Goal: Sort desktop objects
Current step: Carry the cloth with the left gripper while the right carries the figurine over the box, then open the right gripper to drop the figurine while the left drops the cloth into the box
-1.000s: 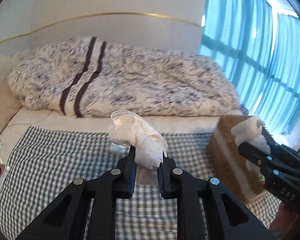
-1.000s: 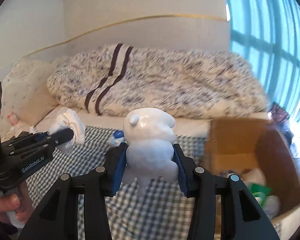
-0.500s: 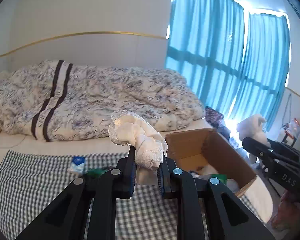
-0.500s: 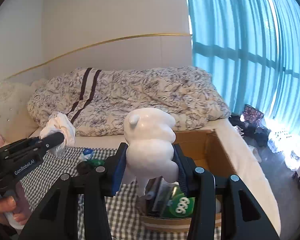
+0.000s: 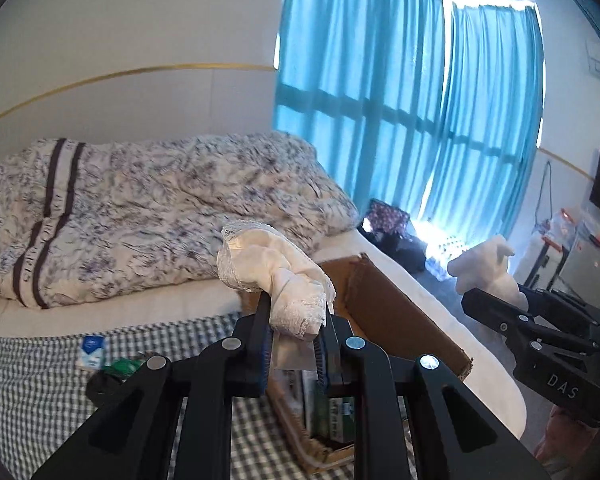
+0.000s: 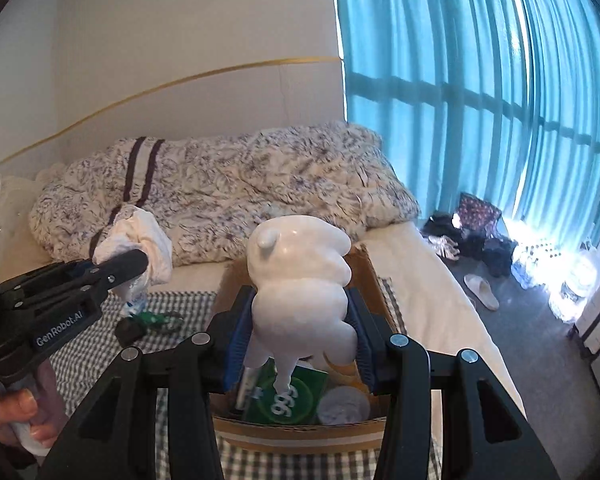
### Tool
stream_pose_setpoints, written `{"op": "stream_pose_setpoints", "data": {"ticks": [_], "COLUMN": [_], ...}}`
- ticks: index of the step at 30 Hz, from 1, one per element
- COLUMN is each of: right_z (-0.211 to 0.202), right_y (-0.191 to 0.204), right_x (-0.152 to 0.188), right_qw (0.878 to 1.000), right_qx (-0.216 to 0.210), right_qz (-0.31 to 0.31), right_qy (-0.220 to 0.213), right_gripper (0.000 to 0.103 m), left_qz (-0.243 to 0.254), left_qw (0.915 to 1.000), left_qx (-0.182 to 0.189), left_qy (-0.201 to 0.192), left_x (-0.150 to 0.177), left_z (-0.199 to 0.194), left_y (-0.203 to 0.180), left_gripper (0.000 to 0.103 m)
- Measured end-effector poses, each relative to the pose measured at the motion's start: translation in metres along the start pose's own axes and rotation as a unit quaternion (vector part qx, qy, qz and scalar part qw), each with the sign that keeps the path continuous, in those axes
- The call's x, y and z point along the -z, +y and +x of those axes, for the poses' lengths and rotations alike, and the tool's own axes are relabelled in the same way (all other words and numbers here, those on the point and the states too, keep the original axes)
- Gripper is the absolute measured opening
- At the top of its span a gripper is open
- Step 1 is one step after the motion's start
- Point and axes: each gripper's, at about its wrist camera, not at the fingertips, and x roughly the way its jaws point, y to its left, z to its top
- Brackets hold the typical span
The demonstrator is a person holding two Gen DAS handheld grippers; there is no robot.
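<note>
Box [image 6: 364, 276] drop pending, both grippers loaded. Right gripper [image 6: 300, 332] pinching white figurine [image 6: 300, 280], held over open box, above green pack [image 6: 288, 396] and round lid [image 6: 344, 404] inside. Left gripper [image 5: 294, 344] pinching bunched lace cloth [image 5: 272, 276], also above box near wall [image 5: 400, 320]. Advice: lower figurine w/ care before spreading tongs, aim for free spot, avoid knocking pack; release cloth after, one at a time. Figurine upright, long axis approx. vertical, head up, thin foot pointing down into box. Cloth w/o clear axis, bulk leaning left of tongs. Small items [image 6: 148, 320] left on checked sheet [image 6: 84, 360].
</note>
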Motion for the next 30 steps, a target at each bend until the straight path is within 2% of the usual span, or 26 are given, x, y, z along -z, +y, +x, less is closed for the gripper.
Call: {"op": "stream_pose_setpoints", "data": {"ticks": [9,18,20,21,23,24,25,30], "right_z": [0.05,0.091,0.097,0.099,0.099,0.098,0.093,0.08], "right_y": [-0.026,-0.041,-0.042,-0.042,-0.043,-0.043,-0.043,-0.037], "right_x": [0.024,0.044,0.048,0.049,0.047,0.045,0.043,0.031], "right_qw": [0.998,0.996,0.995,0.995,0.995,0.996,0.997,0.998], "right_qx": [-0.001,0.008,0.016,0.017,0.012,0.011,0.013,0.017], "right_qz": [0.01,0.019,0.014,0.014,0.023,0.026,0.027,0.032], "right_qy": [0.06,0.091,0.093,0.094,0.092,0.087,0.076,0.051], "right_gripper": [0.045,0.045,0.045,0.046,0.056,0.059,0.061,0.061], "left_qz": [0.006,0.015,0.014,0.013,0.004,0.0,-0.002,-0.012], "left_qw": [0.9983,0.9949,0.9941,0.9936,0.9928,0.9929,0.9935,0.9958], "left_qx": [0.014,0.012,0.013,0.014,0.02,0.021,0.021,0.021], "left_qy": [0.056,0.099,0.107,0.111,0.118,0.117,0.112,0.088], "left_x": [0.018,0.032,0.034,0.035,0.037,0.037,0.037,0.031], "left_z": [0.065,0.117,0.125,0.128,0.131,0.13,0.127,0.109], "left_y": [-0.015,-0.019,-0.018,-0.018,-0.016,-0.015,-0.013,-0.006], "left_gripper": [0.018,0.018,0.022,0.028,0.045,0.058,0.062,0.065]}}
